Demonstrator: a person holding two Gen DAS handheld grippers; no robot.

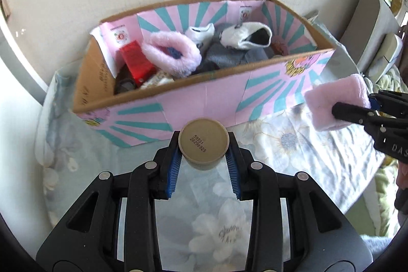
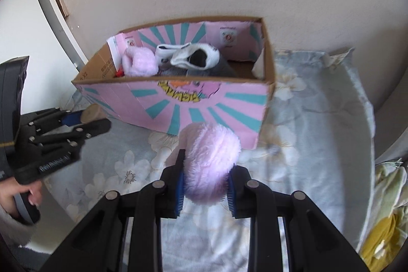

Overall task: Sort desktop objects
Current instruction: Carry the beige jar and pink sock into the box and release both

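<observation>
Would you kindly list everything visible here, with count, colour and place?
Box: one, pink and teal cardboard, on the cloth by the wall.
Cloth: one, pale floral, under everything.
Jar: one, tan, in the left gripper.
Fluffy items: two, pink, one in the right gripper, one in the box.
Socks: two, white and black, in the box.
Red packet: one, in the box's left end.
Left gripper: black, blue pads, shut.
Right gripper: the same, shut.
Hand: one, holding the left gripper's handle.

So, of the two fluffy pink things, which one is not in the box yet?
The fluffy pink piece clamped in the right gripper, in front of the cardboard box. The other pink one already lies inside the box, beside the red item.
</observation>
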